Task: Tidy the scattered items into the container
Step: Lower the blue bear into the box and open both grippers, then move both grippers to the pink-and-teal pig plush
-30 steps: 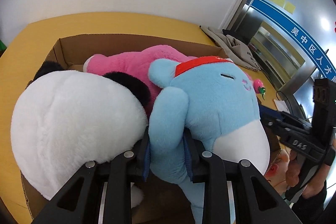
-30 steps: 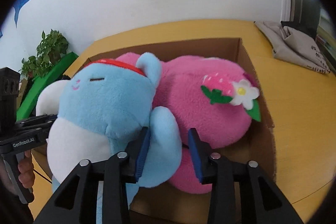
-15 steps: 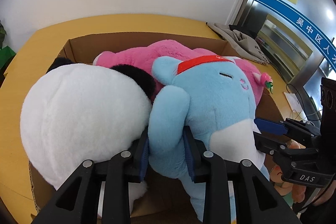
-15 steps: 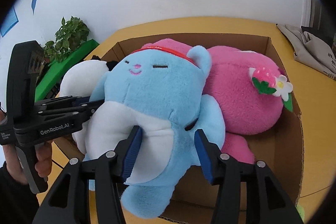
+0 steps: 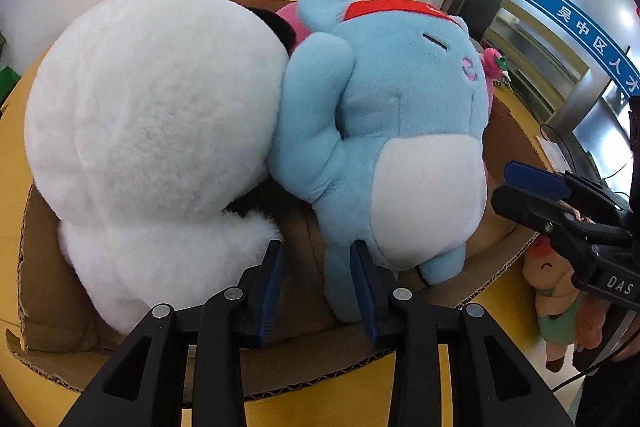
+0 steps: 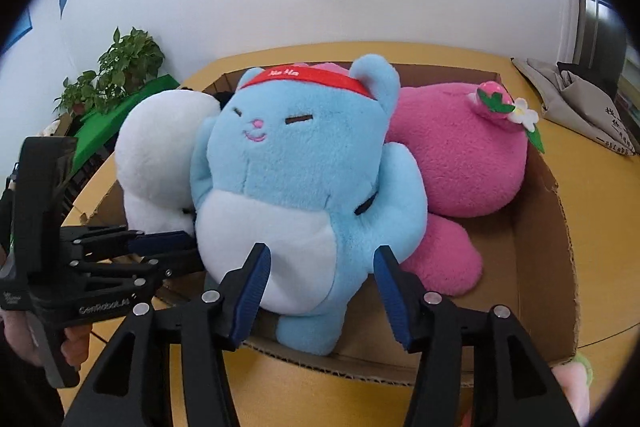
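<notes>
The blue plush (image 6: 308, 171) sits in the cardboard box (image 6: 540, 239); the right gripper (image 6: 322, 259) is opening around its belly, while the left gripper (image 5: 316, 255) at nine o'clock gapes empty.

A round yellow wooden table (image 6: 592, 163) carries an open brown cardboard box (image 6: 556, 227) near the middle, and a crumpled grey cloth bag (image 6: 576, 99) lies at its far right.
</notes>
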Demonstrator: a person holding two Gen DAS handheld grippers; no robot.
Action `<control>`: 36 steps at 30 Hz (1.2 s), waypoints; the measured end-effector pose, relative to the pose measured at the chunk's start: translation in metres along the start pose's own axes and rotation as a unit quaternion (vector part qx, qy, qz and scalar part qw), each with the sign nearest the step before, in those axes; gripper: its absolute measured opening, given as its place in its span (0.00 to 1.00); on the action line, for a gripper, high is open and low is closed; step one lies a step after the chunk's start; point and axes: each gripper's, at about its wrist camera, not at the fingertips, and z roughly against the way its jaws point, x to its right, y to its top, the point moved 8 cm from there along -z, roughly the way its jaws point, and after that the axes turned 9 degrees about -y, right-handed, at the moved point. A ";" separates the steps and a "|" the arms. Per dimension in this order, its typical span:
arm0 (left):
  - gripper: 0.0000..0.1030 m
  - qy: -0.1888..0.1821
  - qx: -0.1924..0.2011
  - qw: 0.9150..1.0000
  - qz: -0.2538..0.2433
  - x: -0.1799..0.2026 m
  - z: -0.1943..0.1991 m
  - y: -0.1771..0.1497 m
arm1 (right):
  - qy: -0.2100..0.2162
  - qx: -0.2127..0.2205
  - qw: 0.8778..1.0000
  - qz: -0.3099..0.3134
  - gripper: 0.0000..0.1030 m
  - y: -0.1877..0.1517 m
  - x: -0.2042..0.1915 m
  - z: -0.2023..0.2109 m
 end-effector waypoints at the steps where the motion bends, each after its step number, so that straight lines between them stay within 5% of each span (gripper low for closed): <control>1: 0.35 -0.001 0.000 1.000 0.000 0.000 0.000 -0.001 | 0.000 -0.012 1.000 0.001 0.58 -0.006 0.002 0.000; 3: 0.35 0.000 -0.007 1.000 -0.001 0.001 0.000 -0.004 | 0.006 -0.046 0.999 -0.004 0.61 -0.022 0.003 -0.011; 15: 0.38 0.005 0.007 1.000 0.004 0.018 0.026 -0.034 | -0.027 -0.035 0.999 -0.019 0.68 -0.048 -0.004 0.015; 16: 0.45 0.004 0.018 1.000 0.002 0.024 0.034 -0.035 | -0.029 -0.027 0.999 -0.018 0.70 -0.047 -0.006 0.021; 18: 0.83 0.004 0.047 0.999 -0.002 0.036 0.054 -0.035 | -0.032 -0.002 0.999 -0.018 0.76 -0.043 -0.008 0.041; 20: 0.99 0.014 0.088 0.996 -0.007 0.049 0.080 -0.035 | -0.050 0.021 0.998 -0.015 0.77 -0.041 -0.005 0.060; 23: 1.00 0.015 0.120 0.992 -0.020 0.069 0.107 -0.038 | -0.071 0.043 0.996 -0.021 0.79 -0.042 0.001 0.082; 36: 1.00 0.035 0.148 0.988 -0.010 0.088 0.141 -0.069 | -0.104 0.057 0.993 -0.022 0.79 -0.066 0.010 0.121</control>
